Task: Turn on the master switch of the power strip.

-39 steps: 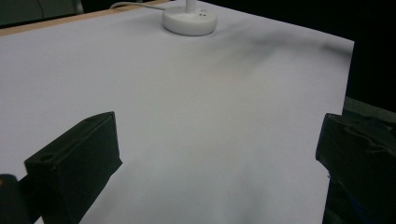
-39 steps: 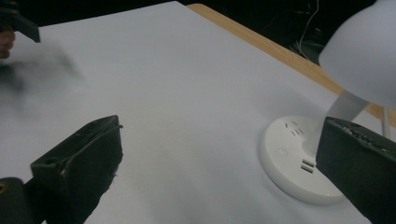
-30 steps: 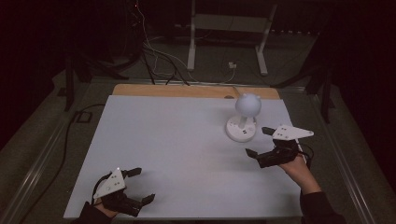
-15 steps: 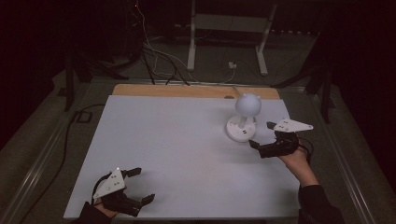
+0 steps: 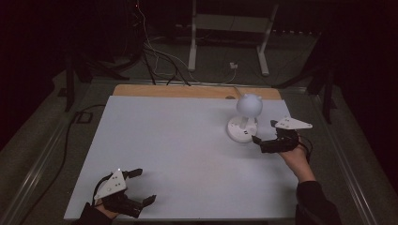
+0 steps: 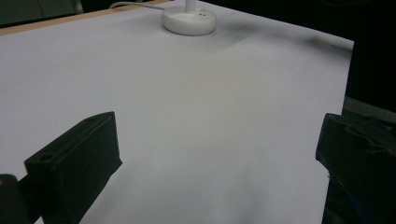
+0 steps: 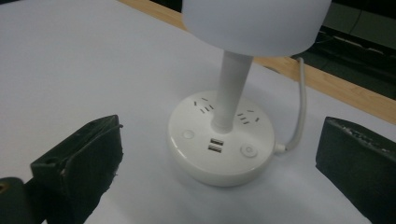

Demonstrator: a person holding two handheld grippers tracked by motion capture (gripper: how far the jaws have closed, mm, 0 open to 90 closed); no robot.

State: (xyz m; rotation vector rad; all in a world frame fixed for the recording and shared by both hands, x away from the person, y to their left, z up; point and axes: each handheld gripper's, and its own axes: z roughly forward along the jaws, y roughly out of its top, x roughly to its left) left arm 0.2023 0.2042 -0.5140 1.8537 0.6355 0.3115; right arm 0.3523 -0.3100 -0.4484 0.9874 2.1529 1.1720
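Right hand-held gripper (image 5: 264,134) agape beside lamp (image 5: 244,119); nothing gripped.

lamp (image 5: 245,118) far right; table (image 5: 178,150) elsewhere bare

High view overhead, facing forward; left gripper view distant, right gripper view close (both share white round-based desk lamp (image 5: 244,123) (image 6: 189,18) (image 7: 222,140)).
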